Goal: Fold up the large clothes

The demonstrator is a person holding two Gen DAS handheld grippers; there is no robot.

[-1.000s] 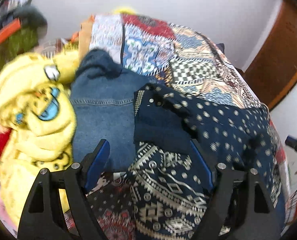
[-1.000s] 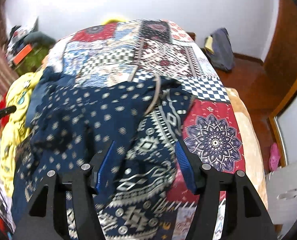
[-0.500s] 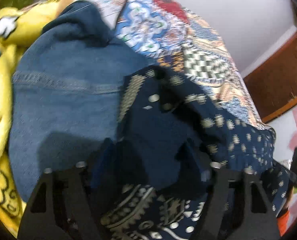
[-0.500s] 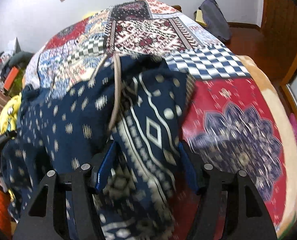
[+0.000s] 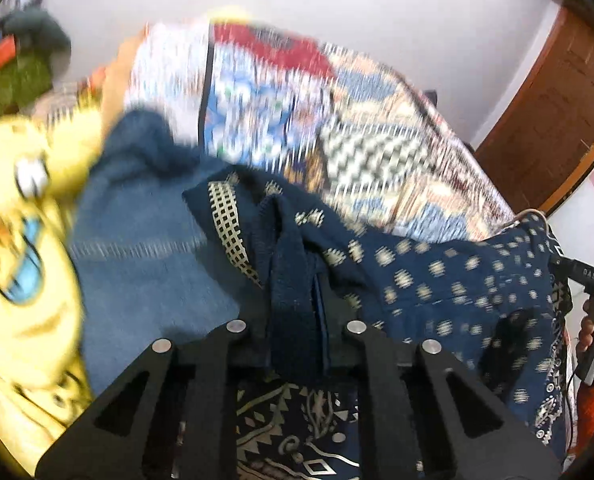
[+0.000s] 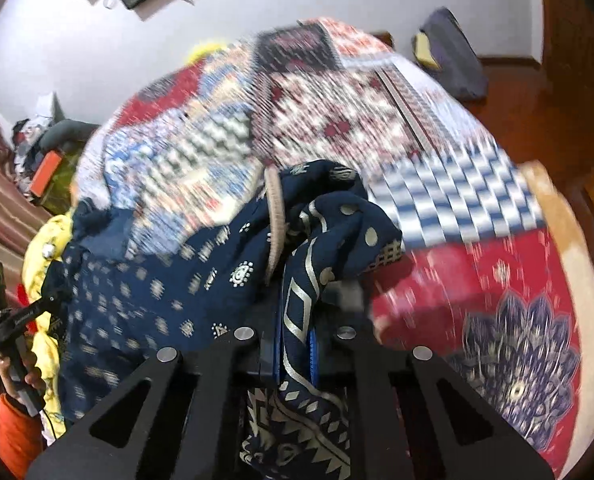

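Two grippers, left and right, each clamped on an edge of navy patterned garment, lifted off patchwork bedspread near jeans, likely for spreading before folding.

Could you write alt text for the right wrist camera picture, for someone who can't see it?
The right gripper is shut on a bunched fold of a navy patterned garment, lifted over a bed with a patchwork quilt. At far left, a hand holds the other gripper's handle; the background is motion-blurred.
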